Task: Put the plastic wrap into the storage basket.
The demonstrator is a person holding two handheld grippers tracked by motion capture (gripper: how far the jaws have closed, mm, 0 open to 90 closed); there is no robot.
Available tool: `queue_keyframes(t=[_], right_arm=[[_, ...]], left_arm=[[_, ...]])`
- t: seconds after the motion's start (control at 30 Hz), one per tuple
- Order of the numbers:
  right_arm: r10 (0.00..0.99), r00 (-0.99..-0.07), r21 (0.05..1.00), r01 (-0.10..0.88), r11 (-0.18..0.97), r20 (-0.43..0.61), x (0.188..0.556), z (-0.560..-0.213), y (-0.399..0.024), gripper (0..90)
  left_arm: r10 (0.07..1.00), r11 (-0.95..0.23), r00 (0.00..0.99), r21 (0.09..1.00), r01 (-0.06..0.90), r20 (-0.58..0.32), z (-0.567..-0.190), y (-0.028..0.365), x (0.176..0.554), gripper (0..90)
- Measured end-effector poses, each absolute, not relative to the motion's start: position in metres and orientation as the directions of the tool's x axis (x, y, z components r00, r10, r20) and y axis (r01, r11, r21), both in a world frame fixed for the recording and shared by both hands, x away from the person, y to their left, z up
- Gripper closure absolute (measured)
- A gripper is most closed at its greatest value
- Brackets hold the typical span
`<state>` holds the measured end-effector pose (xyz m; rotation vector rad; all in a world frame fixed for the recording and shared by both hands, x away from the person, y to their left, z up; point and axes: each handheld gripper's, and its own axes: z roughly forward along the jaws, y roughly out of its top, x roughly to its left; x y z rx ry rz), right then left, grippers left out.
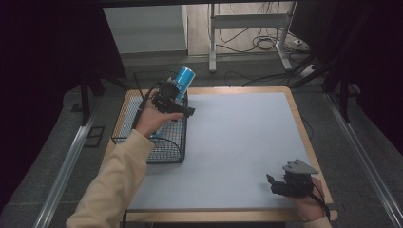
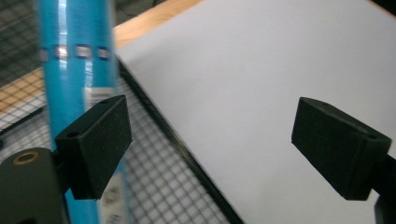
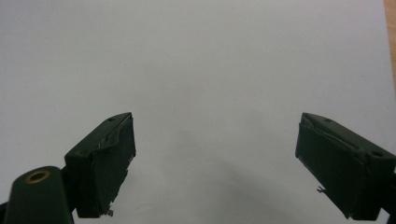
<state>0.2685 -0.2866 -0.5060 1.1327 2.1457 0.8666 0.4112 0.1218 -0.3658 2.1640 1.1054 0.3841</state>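
Tube point(image 1: 183, 81) leans in basket point(image 1: 124, 118); left gripper point(image 2: 212, 144) gapes, probably clear.

Right gripper point(image 3: 215, 163) over the grey table mat point(image 3: 196, 60), jaws spread wide, nothing between the pads. Worn, chipped edge on the left pad point(image 3: 109, 163). Wooden table edge point(image 3: 391, 42) strip at the mat's far right side, well apart from the gripper.

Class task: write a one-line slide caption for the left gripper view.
Open left gripper beside a blue can leaning in a wire basket, nothing between its fingers.
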Motion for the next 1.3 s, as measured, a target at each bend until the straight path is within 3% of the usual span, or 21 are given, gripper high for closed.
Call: queue_keyframes(t=[0.4,0.7,1.0,1.3], right_arm=[[0.854,-0.489,0.757,0.486,0.437,-0.178,0.266,-0.503,-0.284,12.1],[0.853,-0.487,0.757,0.482,0.440,-0.186,0.265,-0.504,-0.284,12.1],[0.853,-0.487,0.755,0.484,0.443,-0.189,0.266,-0.507,-0.282,12.1],[0.851,-0.490,0.766,0.468,0.440,-0.189,0.263,-0.506,-0.285,12.1]], left_arm=[[0.666,-0.487,0.744,0.725,0.487,-0.053,-0.382,0.086,0.338,12.9],[0.573,-0.561,0.817,0.696,0.449,-0.065,-0.430,0.063,0.293,17.5],[0.578,-0.561,0.810,0.670,0.486,-0.104,-0.462,0.066,0.288,16.9],[0.572,-0.566,0.812,0.664,0.489,-0.110,-0.469,0.063,0.291,16.4]])
